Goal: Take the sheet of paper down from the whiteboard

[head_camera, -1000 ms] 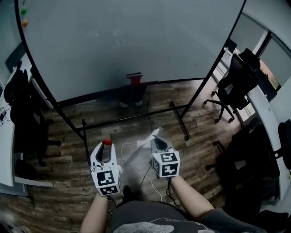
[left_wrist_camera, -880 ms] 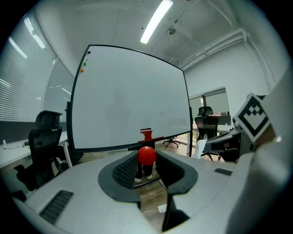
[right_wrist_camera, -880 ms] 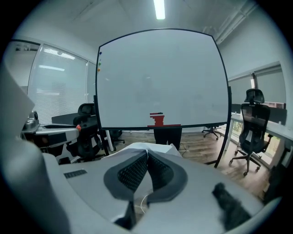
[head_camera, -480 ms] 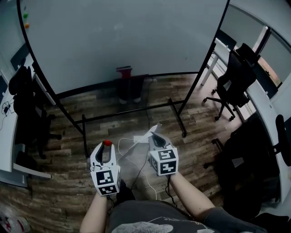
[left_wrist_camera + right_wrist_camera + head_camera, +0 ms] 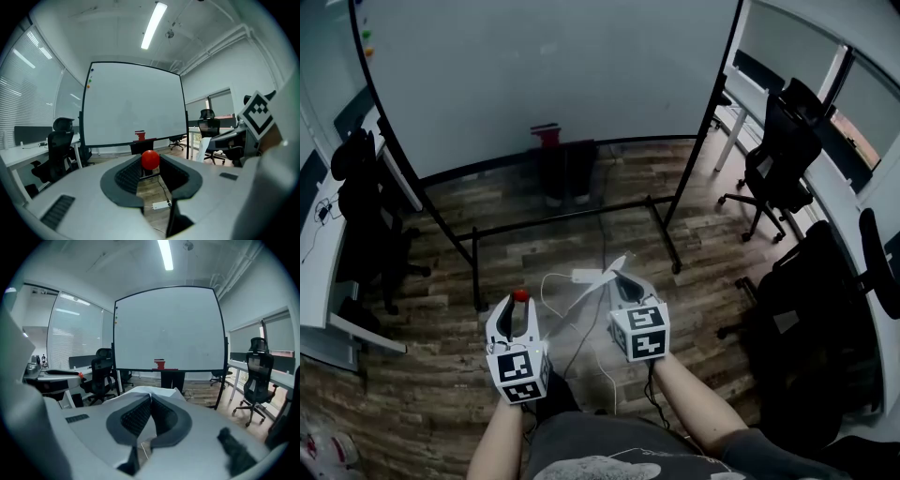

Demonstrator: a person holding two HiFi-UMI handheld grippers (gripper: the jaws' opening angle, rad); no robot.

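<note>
Plainly off the board: the sheet of paper (image 5: 131, 391) sits in the right gripper (image 5: 151, 398), jaws clenched on its edge, the rest spreading to the L of the jaws, up over the wood floor (image 5: 441, 281). The whiteboard (image 5: 562, 75) stands well apart, ahead of both grippers, w/ a red item (image 5: 546, 134) on its bottom ledge. The left gripper (image 5: 519, 305) is beside the right one, jaws grasping a red ball (image 5: 150, 159) at their tips. A white power strip (image 5: 584, 276) + cable lie on the floor below. Office chairs (image 5: 783, 150) & a bench (image 5: 319, 272) stand at the sides.
</note>
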